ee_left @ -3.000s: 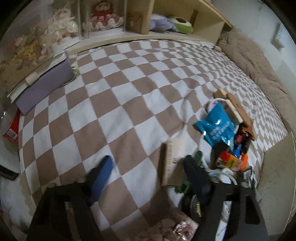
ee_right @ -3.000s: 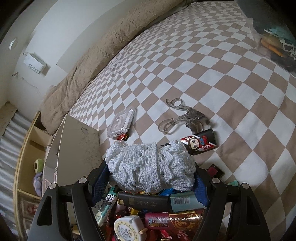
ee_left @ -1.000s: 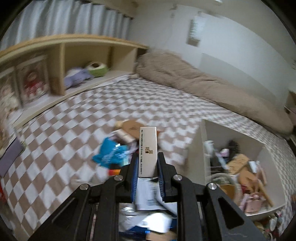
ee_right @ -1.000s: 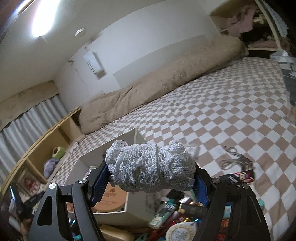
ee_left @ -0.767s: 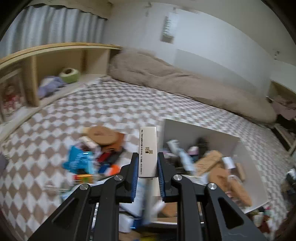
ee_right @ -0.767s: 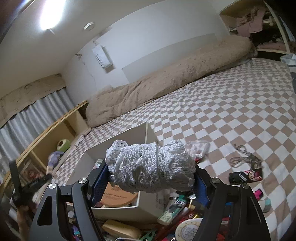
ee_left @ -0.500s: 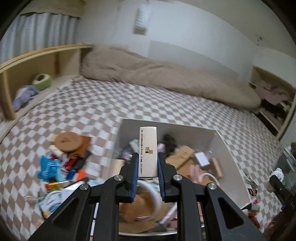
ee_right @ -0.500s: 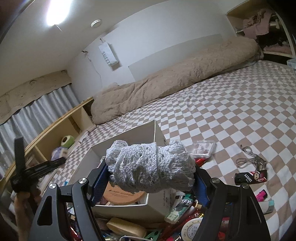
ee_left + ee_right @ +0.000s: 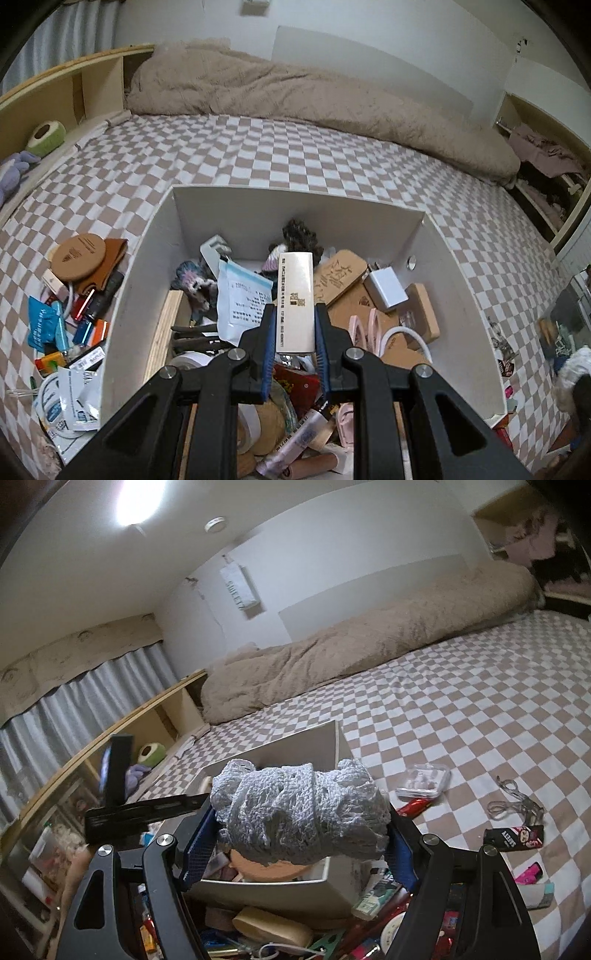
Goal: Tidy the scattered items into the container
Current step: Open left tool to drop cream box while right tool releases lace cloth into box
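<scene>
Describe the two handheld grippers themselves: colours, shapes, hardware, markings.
Both are alike. The left gripper and the right gripper have matte black angular finger arms with triangular cut-outs, round silver bolts at the joints, and blue textured pads on the inner finger faces. No cables or markings show. No sleeve can be made out.

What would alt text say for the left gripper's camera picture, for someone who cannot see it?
The left gripper pinches a slim cream box with small printed text, held above an open white container crammed with odds and ends. The container sits on a brown-and-white checked bedspread, with more clutter scattered to its left and a beige duvet bunched against the far wall.
</scene>
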The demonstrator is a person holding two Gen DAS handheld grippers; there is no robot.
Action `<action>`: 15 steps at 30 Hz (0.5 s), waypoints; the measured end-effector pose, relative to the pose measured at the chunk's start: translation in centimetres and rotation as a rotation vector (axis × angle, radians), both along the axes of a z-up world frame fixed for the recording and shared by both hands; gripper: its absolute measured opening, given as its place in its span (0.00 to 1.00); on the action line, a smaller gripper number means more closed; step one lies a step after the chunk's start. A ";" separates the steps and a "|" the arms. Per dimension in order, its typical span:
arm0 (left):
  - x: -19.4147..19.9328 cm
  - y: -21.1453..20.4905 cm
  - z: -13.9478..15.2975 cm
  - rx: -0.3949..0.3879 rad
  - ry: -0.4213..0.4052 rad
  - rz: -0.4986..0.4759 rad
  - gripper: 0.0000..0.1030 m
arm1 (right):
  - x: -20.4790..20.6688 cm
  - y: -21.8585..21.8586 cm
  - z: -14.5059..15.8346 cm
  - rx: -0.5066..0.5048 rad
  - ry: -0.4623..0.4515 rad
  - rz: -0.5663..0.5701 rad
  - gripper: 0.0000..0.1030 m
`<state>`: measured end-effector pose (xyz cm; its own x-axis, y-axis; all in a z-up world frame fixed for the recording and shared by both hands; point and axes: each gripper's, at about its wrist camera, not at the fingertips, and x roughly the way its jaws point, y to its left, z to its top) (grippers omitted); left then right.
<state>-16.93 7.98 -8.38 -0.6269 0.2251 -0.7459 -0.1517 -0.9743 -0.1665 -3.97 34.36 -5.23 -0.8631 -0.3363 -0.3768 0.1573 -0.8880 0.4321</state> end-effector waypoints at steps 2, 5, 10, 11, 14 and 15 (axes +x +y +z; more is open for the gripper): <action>-0.1 0.0 -0.5 0.000 -0.009 -0.003 0.19 | 0.1 -0.7 0.1 0.016 0.000 0.018 0.76; -0.4 -0.2 -0.9 0.018 -0.029 0.009 0.50 | 0.1 -1.7 0.1 0.043 -0.007 0.042 0.76; 0.2 -0.8 0.2 0.023 0.021 0.020 0.67 | -0.1 -3.1 0.2 0.066 -0.026 0.067 0.76; 0.3 -0.9 0.4 0.027 0.027 0.019 0.67 | -0.1 -3.4 0.3 0.069 -0.026 0.070 0.76; 0.5 -1.7 1.2 0.053 0.042 0.020 0.71 | -0.5 -4.3 1.1 0.083 -0.021 0.076 0.76; 0.6 -2.0 1.5 0.056 0.050 0.023 0.73 | -0.7 -4.6 1.4 0.089 -0.021 0.077 0.76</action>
